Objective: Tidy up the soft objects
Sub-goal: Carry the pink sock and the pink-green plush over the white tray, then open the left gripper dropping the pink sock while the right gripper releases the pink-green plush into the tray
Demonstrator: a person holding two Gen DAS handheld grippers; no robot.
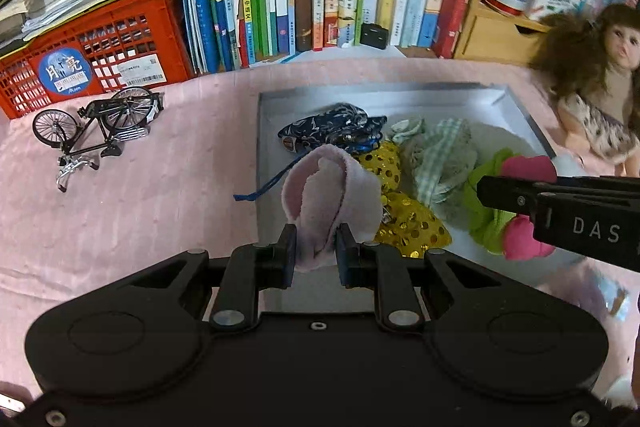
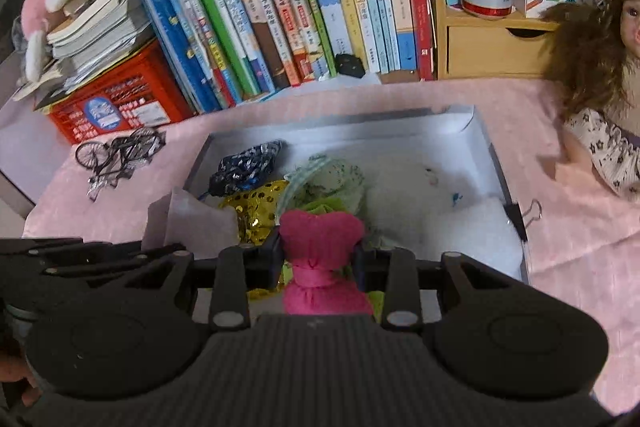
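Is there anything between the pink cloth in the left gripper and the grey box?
Nothing visible blocks it. The left gripper holds the pink cloth over the open grey box, near the yellow sequin pouch.

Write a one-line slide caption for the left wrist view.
Left hand-held gripper carries a pale pink cloth toward the grey tray of soft items.

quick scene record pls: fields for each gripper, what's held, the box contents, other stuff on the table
left gripper: jaws shut on pale pink sock, at box's left edge
right gripper: jaws shut on magenta plush, over box
box: white, open, on pink cloth
box contents: navy pouch, gold sequin pouch, green checked cloth
outside box: toy bicycle, doll, binder clip
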